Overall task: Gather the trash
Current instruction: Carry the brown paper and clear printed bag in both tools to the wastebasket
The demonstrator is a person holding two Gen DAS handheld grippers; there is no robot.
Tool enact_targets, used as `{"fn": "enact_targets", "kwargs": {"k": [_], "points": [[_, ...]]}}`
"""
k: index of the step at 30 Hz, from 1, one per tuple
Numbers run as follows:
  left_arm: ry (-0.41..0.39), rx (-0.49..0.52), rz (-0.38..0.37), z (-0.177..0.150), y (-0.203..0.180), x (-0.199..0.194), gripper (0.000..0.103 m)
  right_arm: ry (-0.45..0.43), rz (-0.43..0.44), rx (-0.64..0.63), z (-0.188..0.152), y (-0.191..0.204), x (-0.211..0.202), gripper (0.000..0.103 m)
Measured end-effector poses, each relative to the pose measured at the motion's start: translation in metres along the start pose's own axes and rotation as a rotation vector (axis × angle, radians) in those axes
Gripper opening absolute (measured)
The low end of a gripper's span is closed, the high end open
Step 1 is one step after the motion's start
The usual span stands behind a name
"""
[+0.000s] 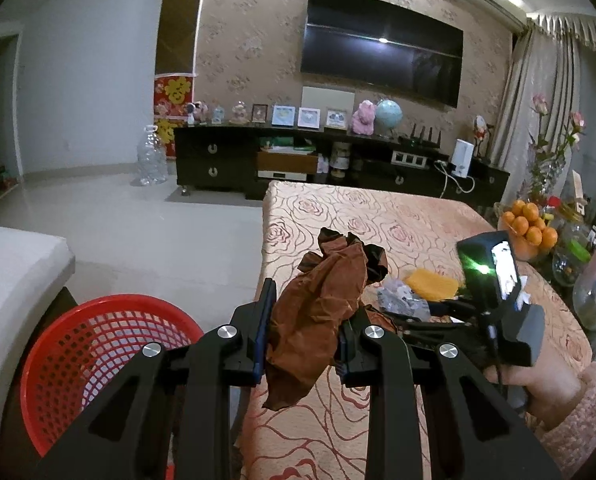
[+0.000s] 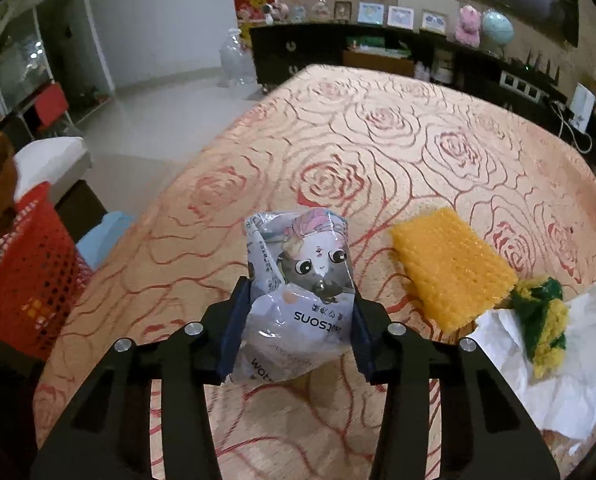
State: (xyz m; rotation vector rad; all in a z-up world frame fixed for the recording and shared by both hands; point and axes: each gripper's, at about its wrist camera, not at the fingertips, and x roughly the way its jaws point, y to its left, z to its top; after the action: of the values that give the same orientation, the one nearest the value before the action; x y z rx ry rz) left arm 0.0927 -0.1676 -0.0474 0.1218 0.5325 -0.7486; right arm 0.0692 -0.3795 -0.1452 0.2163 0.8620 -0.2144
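Note:
My left gripper [image 1: 304, 328] is shut on a crumpled brown wrapper [image 1: 326, 300] and holds it above the table's left edge. A red mesh trash basket [image 1: 97, 364] stands on the floor below and to the left; it also shows in the right wrist view [image 2: 29, 280]. My right gripper [image 2: 298, 320] is shut on a white Watsons tissue pack [image 2: 302, 280] with a cartoon face, just above the rose-patterned tablecloth [image 2: 378, 140]. The right gripper also shows in the left wrist view [image 1: 410, 312].
A yellow sponge cloth [image 2: 450, 264], a green-yellow scrubber [image 2: 542, 316] and white paper [image 2: 558, 380] lie on the table to the right. Oranges [image 1: 528, 220] and glass vases [image 1: 594, 296] stand at the table's right side. A white sofa [image 1: 13, 276] is left of the basket.

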Motion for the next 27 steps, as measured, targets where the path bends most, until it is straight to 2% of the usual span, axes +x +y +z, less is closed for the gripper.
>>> {"fn": "enact_targets", "kwargs": {"k": [10,27], "points": [[-0.007,-0.047,0.035,-0.009,0.015,-0.019,0.024,-0.115,0.069,-0.044,0.000,0.030,-0.059,0.044],[-0.024,-0.131,0.107,-0.020,0.034,-0.063,0.024,-0.191,0.141,-0.126,-0.008,0.074,-0.108,0.044]]}}
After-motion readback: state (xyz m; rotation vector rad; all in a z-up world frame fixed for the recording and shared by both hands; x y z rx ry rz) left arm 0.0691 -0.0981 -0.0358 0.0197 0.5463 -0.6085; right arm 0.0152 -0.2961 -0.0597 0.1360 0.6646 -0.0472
